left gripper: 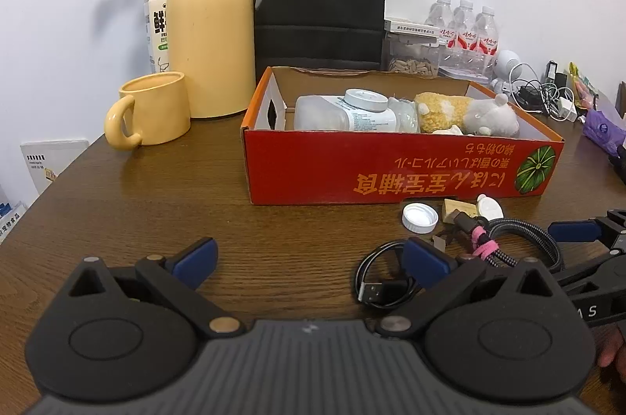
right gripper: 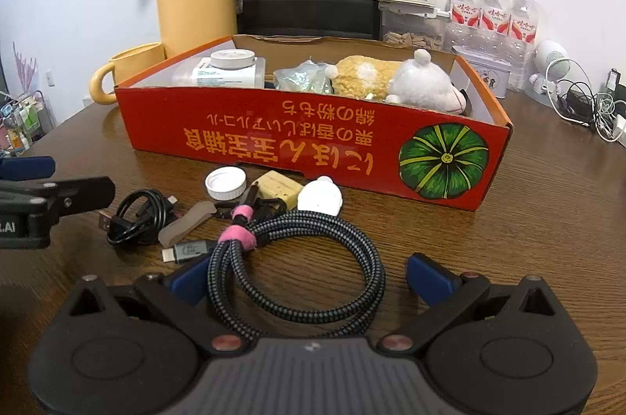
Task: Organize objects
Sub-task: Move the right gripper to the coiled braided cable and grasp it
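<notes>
**A:** What's on the table [right gripper: 528, 203]?

**B:** A red box [right gripper: 313, 137] sits mid-table, open at the top. Inside lie a bottle [right gripper: 231, 70] on its side, a crinkled packet [right gripper: 303, 78] and two plush toys [right gripper: 391, 78]. Loose items lie just in front of the box: a braided cable [right gripper: 297, 258] coiled and bound with a pink tie, a thin black cable [right gripper: 137, 215], a white cap [right gripper: 226, 183], a tan block [right gripper: 279, 190] and a small white disc [right gripper: 320, 199].

**A:** And the grippers?

**B:** Both are empty with jaws wide. The right gripper [right gripper: 309, 278] sits low over the braided cable, whose loop lies between its fingers. The left gripper [left gripper: 309, 258] hovers over bare wood, its right finger beside the black cable.

**A:** How should the next grab go?

**B:** Probably the braided cable goes into the box. I'd close across the bundled strands near the tie, not a single loop, so the coil lifts whole. Lift clear of the box wall, then set it in the free space near the front.
</notes>
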Motion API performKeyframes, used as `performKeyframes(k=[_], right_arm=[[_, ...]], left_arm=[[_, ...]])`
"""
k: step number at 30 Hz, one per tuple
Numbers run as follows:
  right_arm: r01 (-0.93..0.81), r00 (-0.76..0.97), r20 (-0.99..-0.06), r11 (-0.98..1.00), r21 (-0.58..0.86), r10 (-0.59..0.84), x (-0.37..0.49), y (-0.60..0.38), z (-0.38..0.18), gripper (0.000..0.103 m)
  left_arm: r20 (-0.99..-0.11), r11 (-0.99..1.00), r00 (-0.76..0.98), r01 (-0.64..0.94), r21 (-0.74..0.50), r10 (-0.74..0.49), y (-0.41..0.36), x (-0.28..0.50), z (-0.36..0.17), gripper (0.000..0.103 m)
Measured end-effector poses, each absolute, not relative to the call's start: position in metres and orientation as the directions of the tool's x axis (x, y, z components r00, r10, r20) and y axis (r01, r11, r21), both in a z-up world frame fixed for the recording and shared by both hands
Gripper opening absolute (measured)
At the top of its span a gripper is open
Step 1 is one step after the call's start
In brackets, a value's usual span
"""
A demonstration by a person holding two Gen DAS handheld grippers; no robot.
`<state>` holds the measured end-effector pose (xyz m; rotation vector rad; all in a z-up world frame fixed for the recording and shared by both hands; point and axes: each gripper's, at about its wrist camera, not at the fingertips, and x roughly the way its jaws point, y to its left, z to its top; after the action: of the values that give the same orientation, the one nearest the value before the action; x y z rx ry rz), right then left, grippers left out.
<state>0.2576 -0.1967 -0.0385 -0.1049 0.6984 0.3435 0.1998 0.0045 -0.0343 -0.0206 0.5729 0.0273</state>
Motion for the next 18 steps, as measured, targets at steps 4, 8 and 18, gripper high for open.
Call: performKeyframes(k=[4,8,18], right_arm=[[-0.345,0.712,-0.645,0.938,0.020,0.276,0.2574,-0.1967,-0.0388,0.103],[-0.354,0.711,-0.643,0.935,0.022,0.284,0.2570,-0.1962,-0.0387,0.103],[-0.370,0.722,-0.621,0.929,0.026,0.305,0.2528,-0.1966,-0.0363,0.088]], left_arm=[[-0.546,0.999,0.837,-0.035,-0.015,0.021,0.0053,0.2007,-0.0353,0.103],[-0.546,0.999,0.837,-0.036,-0.017,0.021,0.0063,0.2005,-0.0353,0.103],[-0.549,0.999,0.835,-0.038,-0.015,0.023,0.0066,0.2010,-0.0358,0.103]])
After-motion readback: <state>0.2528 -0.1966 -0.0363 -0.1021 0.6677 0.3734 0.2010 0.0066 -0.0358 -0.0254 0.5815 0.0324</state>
